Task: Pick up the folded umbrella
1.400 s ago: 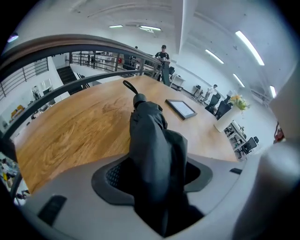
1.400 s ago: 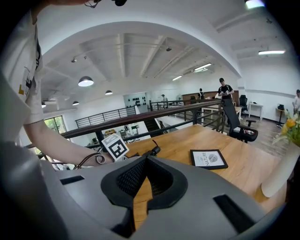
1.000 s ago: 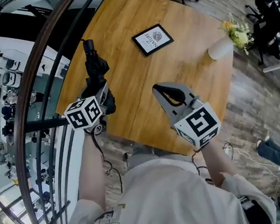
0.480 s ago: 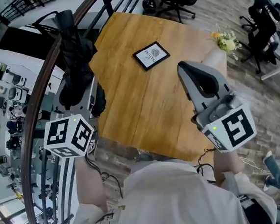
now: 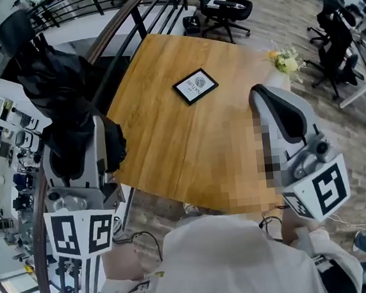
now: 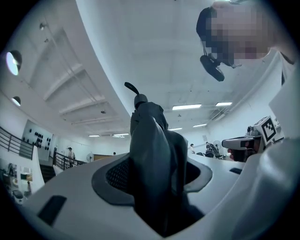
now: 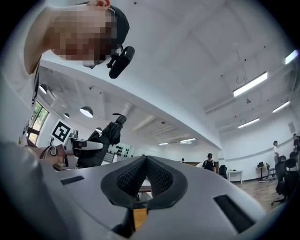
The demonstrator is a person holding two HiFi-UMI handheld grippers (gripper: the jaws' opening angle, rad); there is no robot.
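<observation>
Since a second ago both grippers have come up toward the head camera. The folded umbrella (image 5: 54,90) is now off the table (image 5: 189,142), out past its left edge. Left gripper (image 6: 154,176) is clamped on the umbrella's bundled fabric, with the strap end pointing away. Right gripper (image 7: 146,163) has its jaws pressed together, empty, raised over the table's right side.
</observation>
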